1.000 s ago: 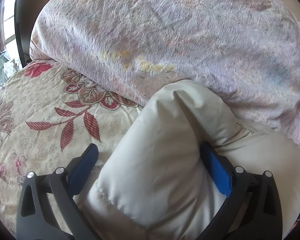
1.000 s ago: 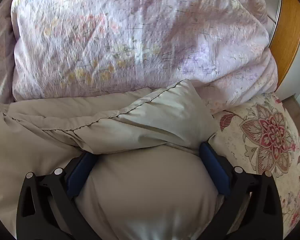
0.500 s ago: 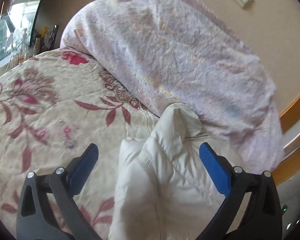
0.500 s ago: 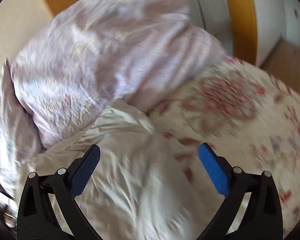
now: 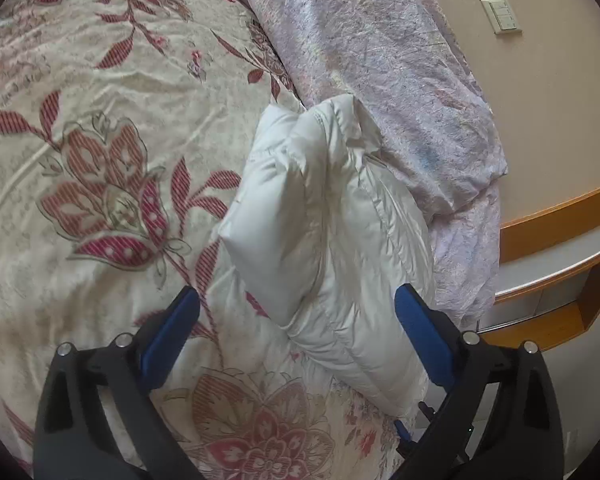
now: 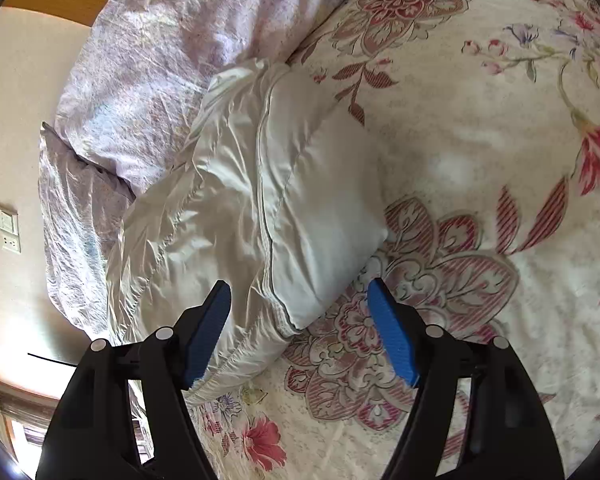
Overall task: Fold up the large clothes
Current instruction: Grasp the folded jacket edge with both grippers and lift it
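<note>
Compared with a second ago, both of my grippers have come off the garment: then the pads were sunk into the puffed fabric, now they stand clear of it and both views have swung round to look along the bundle. Left gripper (image 5: 296, 336): jaws wide but closing, blue pads (image 5: 424, 340) not pressing anything; the near end of the white padded jacket (image 5: 324, 240) lies between and beyond them, low centre of the frame. Right gripper (image 6: 300, 328): jaws closing, narrower than before, pads free, with the jacket's (image 6: 260, 200) near corner showing between them. The jacket is folded into a thick, pillow-like bundle, smooth and slightly glossy, quilted with stitched seams, its hem gathered and puckered. It rests on the floral bedspread (image 5: 100, 160), cream, matte, wrinkled, printed with red striped leaves and blossoms. Beyond it, touching its far side, lies a crumpled lilac duvet (image 5: 380, 60) with a faded print. Furthest off, upper right in the left view: beige wall, a white socket and switch plate (image 5: 496, 4), and an orange wooden shelf edge (image 5: 560, 216).
</note>
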